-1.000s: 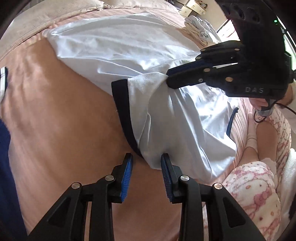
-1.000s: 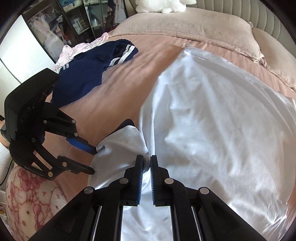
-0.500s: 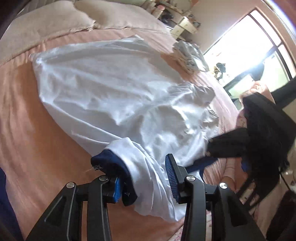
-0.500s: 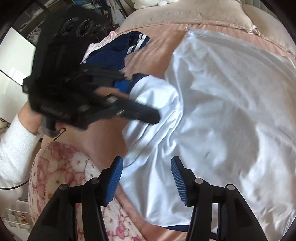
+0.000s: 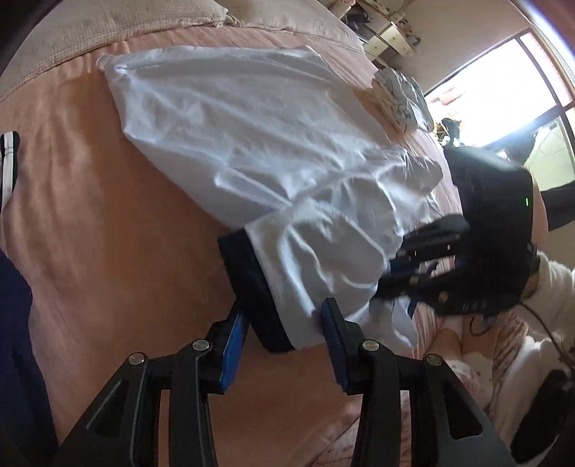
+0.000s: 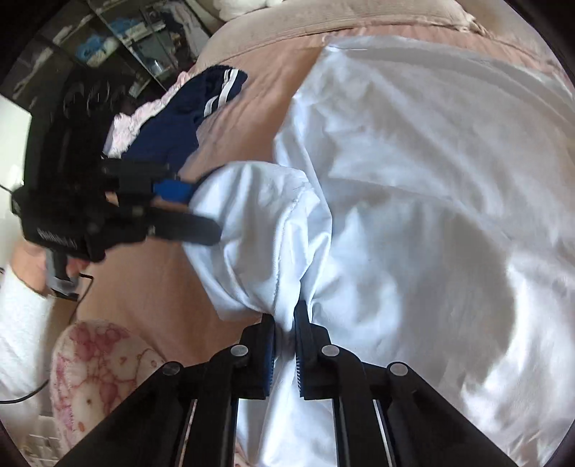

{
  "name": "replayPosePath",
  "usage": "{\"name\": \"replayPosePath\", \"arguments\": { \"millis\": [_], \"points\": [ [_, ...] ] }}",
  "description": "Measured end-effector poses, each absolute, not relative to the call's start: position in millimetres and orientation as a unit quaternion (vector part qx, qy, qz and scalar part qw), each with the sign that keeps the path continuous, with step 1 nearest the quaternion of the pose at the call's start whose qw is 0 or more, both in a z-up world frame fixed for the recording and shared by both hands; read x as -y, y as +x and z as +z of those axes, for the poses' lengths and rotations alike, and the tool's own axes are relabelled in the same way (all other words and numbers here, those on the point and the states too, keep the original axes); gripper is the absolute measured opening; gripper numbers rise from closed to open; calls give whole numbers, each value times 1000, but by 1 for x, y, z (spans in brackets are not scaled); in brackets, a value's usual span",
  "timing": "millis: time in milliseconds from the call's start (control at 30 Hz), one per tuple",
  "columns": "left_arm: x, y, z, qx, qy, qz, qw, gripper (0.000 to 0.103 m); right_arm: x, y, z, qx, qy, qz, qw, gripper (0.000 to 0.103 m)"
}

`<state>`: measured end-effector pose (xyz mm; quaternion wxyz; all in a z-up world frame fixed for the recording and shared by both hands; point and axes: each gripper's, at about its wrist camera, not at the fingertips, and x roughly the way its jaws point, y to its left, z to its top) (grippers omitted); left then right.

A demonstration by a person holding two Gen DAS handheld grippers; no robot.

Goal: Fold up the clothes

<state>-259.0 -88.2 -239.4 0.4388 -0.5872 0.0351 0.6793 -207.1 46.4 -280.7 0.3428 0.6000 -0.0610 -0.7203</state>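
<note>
A white T-shirt [image 5: 258, 143] lies spread across a bed covered with a pink sheet [image 5: 107, 215], its hem towards the beige pillows [image 5: 118, 25] at the head. One short sleeve [image 5: 305, 258], edged with a dark navy cuff [image 5: 251, 283], is raised off the sheet between two black handheld grippers.

In the left wrist view, the left gripper [image 5: 284, 341] has its blue-padded fingers [image 5: 230, 345] standing apart, one on each side of the cuffed sleeve end. The left pad appears to touch the cuff; whether the right pad presses on the cloth cannot be told.

The right gripper [image 6: 285, 345] has its fingers drawn together, pinching a bunched fold of the white fabric near where the sleeve meets the body; its jaws have just closed on it. In the left wrist view it [image 5: 395, 276] reaches in from the right, with a small green light on its body.

White lettering on the left gripper's body in the right wrist view is too blurred to read.

A navy garment with white stripes [image 6: 187, 115] lies crumpled on the sheet well apart from the shirt. A person's white sleeve [image 6: 18, 316] and pink patterned clothing [image 6: 97, 366] show at the bed's edge. A small folded pale garment [image 5: 399, 100] sits near a bright window [image 5: 503, 89].
</note>
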Motion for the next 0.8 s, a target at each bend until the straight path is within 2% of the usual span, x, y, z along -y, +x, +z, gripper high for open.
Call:
{"name": "replayPosePath", "arguments": {
  "millis": [100, 200, 267, 400, 600, 733, 767, 800],
  "points": [
    [82, -239, -242, -61, -558, 682, 469, 38, -52, -210, -280, 95, 607, -696, 372, 7],
    [71, -226, -244, -58, -549, 667, 501, 38, -50, -212, -280, 85, 615, -698, 358, 7],
    [65, -217, -246, -70, -544, 658, 516, 38, -55, -217, -281, 109, 618, -697, 349, 7],
    [67, -212, -253, -105, -544, 664, 502, 38, -76, -226, -276, 165, 609, -701, 333, 7],
    [73, -221, -242, -70, -504, 700, 502, 38, -102, -227, -284, 207, 616, -699, 298, 7],
    [69, -232, -223, -39, -480, 722, 497, 38, -96, -225, -268, 164, 614, -706, 313, 9],
    [70, -235, -218, -31, -477, 725, 496, 35, -94, -223, -262, 148, 610, -709, 321, 9],
    [71, -237, -215, -24, -482, 725, 491, 27, -92, -220, -255, 132, 604, -715, 327, 10]
  ]
}}
